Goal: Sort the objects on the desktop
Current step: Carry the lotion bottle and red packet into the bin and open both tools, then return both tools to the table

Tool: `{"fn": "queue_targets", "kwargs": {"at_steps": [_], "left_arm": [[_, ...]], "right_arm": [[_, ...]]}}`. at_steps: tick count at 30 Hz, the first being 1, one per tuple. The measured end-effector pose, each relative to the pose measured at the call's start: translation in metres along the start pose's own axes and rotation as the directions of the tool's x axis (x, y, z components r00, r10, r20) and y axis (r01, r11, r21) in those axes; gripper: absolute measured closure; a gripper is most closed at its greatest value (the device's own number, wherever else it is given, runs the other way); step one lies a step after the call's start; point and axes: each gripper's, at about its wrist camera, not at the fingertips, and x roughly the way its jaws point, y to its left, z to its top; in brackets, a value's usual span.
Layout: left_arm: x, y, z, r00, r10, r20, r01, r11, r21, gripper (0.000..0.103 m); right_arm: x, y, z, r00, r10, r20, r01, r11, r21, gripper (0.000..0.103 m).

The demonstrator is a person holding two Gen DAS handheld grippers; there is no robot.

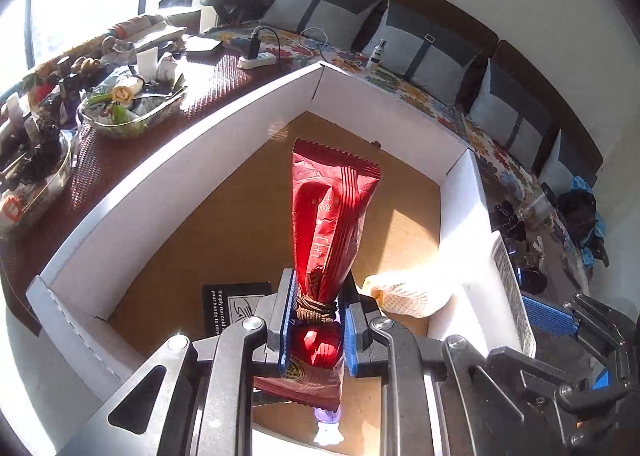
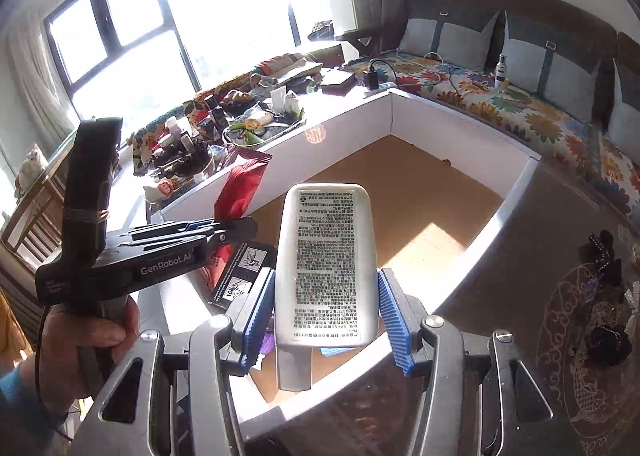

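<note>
My left gripper is shut on a red snack packet, which has a brown band wound around it at the pads. The packet hangs over a white-walled box with a brown cardboard floor. My right gripper is shut on a white tube with black print, its grey cap toward the camera, above the box's near wall. In the right wrist view the left gripper and the red packet are at the left, held by a hand.
A black card and a pale netted item lie in the box. Glass bowls of clutter and a power strip sit on the woven mat beyond it. A floral sofa with a bottle stands behind.
</note>
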Motion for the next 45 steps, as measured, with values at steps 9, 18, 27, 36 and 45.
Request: {"fn": "queue_targets", "kwargs": {"at_steps": [9, 18, 27, 36, 45], "left_arm": [[0.005, 0.016, -0.02, 0.993, 0.115, -0.027, -0.115, 0.993, 0.0, 0.038], [-0.033, -0.072, -0.037, 0.999, -0.024, 0.03, 0.022, 0.998, 0.064, 0.034], [-0.015, -0.211, -0.096, 0.993, -0.119, -0.008, 0.117, 0.956, 0.27, 0.013], [0.036, -0.271, -0.136, 1.0, -0.019, -0.023, 0.026, 0.929, 0.37, 0.013], [0.068, -0.278, -0.147, 0.998, 0.041, -0.044, -0.02, 0.914, 0.406, 0.013]], "right_arm": [[0.061, 0.023, -0.044, 0.991, 0.009, -0.131, -0.015, 0.999, -0.042, 0.023], [-0.032, -0.057, -0.081, 0.968, -0.212, 0.133, 0.203, 0.976, 0.08, 0.0], [-0.08, -0.195, -0.216, 0.86, -0.504, -0.078, 0.506, 0.821, 0.264, 0.0], [-0.115, -0.26, -0.296, 0.818, -0.553, -0.162, 0.567, 0.724, 0.392, 0.0], [-0.109, -0.262, -0.304, 0.824, -0.541, -0.168, 0.559, 0.726, 0.401, 0.0]]}}
